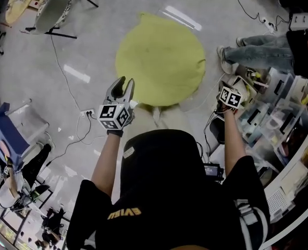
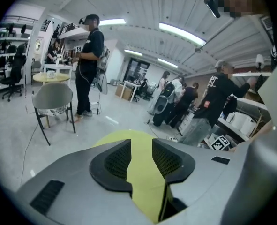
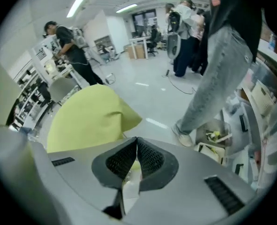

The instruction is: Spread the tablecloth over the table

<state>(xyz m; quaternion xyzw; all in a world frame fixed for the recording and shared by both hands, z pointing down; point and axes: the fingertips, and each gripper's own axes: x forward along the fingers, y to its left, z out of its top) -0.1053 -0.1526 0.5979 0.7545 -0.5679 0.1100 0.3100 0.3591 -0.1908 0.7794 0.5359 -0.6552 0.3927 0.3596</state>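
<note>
The left gripper [image 2: 141, 149], at lower centre, stands released, nothing between its jaws. The right gripper [image 3: 137, 142] is clenched, apparently empty. The yellow-green tablecloth [image 1: 160, 59] lies over the round table at upper centre, puckered at its right edge. A tug on one edge alone could drag the cloth off-centre.

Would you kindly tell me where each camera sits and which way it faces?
Head view: on the person's head, looking steeply down at the tablecloth; both arms, left tool, right tool show.
Left gripper view: on the left tool, facing across the room; open jaws show.
Right gripper view: on the right tool, angled floorward; shut jaws show.
Shared: all show the tablecloth.
</note>
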